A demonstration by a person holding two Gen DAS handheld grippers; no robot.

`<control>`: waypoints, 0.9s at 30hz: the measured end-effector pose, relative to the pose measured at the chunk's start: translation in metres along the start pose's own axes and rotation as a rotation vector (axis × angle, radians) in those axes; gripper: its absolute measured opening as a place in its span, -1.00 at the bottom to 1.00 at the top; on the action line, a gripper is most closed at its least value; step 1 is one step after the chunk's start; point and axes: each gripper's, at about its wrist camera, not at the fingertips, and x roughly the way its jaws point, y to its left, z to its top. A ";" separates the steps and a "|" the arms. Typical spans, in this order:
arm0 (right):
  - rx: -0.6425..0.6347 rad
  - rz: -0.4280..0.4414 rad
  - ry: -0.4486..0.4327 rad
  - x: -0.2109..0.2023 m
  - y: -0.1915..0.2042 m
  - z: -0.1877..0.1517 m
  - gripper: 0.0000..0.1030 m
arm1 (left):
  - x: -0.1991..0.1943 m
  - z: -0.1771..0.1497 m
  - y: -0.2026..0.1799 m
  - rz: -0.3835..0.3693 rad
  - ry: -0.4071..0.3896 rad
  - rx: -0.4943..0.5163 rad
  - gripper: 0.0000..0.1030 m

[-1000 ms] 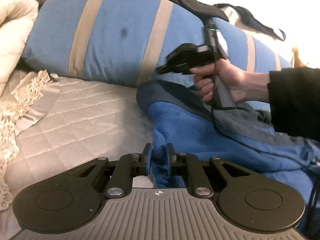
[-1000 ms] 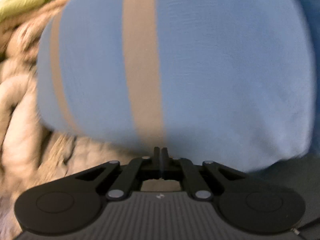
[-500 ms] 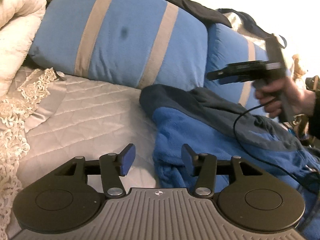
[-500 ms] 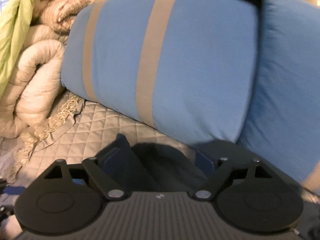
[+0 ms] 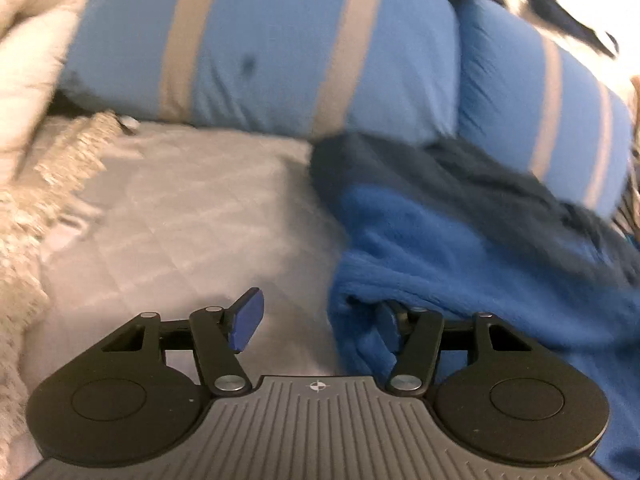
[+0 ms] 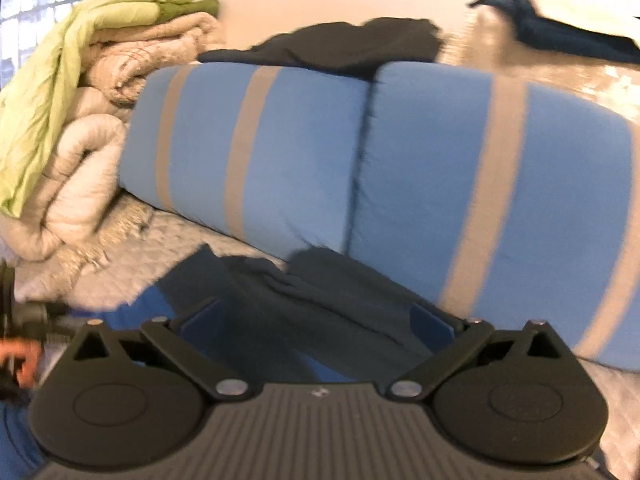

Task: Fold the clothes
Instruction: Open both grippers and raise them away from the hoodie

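A fleece garment, bright blue (image 5: 460, 248) with a dark grey part, lies on the quilted bed cover against the striped pillows. My left gripper (image 5: 320, 320) is open at the garment's left edge; its left pad (image 5: 246, 320) is over the bare quilt and the right pad is half hidden by blue fleece. My right gripper (image 6: 316, 320) is open wide above the dark grey part of the garment (image 6: 320, 292), with nothing between its pads. At the far left edge of the right wrist view, a hand (image 6: 18, 356) shows, blurred.
Two blue pillows with beige stripes (image 6: 260, 152) (image 5: 280, 44) lie along the back. Folded cream and green quilts (image 6: 68, 120) are stacked at the left. Dark clothes (image 6: 340, 44) rest on top of the pillows. A grey quilted cover (image 5: 168, 216) with lace trim spreads left.
My left gripper let go of the blue fleece edge and opened. My right gripper opened from shut and pulled back from the pillow; it is gone from the left wrist view.
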 end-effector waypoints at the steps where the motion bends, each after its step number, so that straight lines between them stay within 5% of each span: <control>1: 0.010 -0.012 0.004 -0.009 -0.008 -0.005 1.00 | 0.000 0.004 0.000 0.021 -0.006 0.016 0.12; 4: 0.050 -0.051 0.015 -0.032 -0.033 -0.025 1.00 | 0.004 0.011 -0.011 0.077 0.023 0.143 0.14; 10: 0.095 -0.169 0.041 -0.061 -0.067 -0.064 1.00 | -0.008 0.017 -0.022 0.086 0.113 0.160 0.18; 19: 0.149 -0.214 0.066 -0.062 -0.084 -0.111 1.00 | -0.086 0.021 -0.023 0.105 0.029 0.097 0.25; 27: 0.132 -0.206 0.057 -0.051 -0.068 -0.101 1.00 | -0.156 0.048 -0.030 0.132 -0.086 0.101 0.40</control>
